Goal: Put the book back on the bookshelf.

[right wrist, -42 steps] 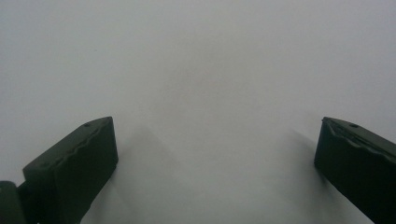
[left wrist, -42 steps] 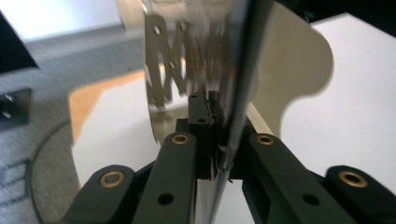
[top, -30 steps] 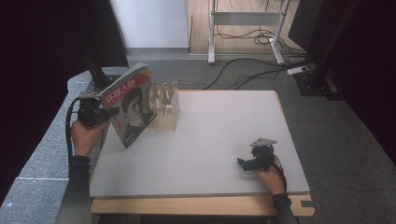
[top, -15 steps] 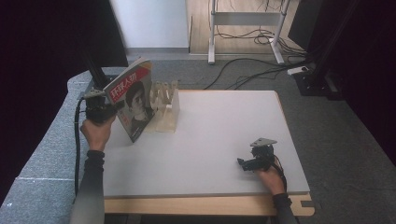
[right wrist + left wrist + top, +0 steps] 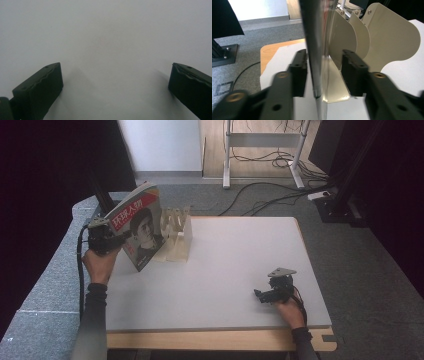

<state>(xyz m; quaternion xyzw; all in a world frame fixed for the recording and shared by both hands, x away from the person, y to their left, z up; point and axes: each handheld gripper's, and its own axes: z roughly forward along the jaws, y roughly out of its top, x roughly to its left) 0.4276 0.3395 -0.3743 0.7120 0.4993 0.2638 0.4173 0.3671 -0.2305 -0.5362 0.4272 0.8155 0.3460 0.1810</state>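
High view: left gripper (image 5: pixel 111 238) at the table's far-left corner, magazine (image 5: pixel 141 226) standing tilted against the cream file rack (image 5: pixel 177 234). Left gripper view has the magazine's edge (image 5: pixel 318 50) between the two black jaws with a gap on each side; the jaws have just been opening, pads off the paper, so it's released and leaning on the rack's first divider (image 5: pixel 343 37). Right gripper (image 5: pixel 274 289) sits on the table near the front-right edge, jaws spread wide with nothing between them, bare surface in the right gripper view.

Step looks like the let-go after parking the magazine at the rack. To do it well: open a bit more so neither pad drags the cover, then back straight out along the jaws' own line, no sideways sweep. The magazine is tilted and not clearly seated in a slot, so it could slide or flop; watch it as the hand leaves.

Surface: white table (image 5: pixel 240 265) with a wood front edge, smooth, so the spine could skid. Room: grey carpet, cables (image 5: pixel 260 200) trailing across it behind the table, a white desk frame (image 5: pixel 265 145) farther back, dark curtains both sides
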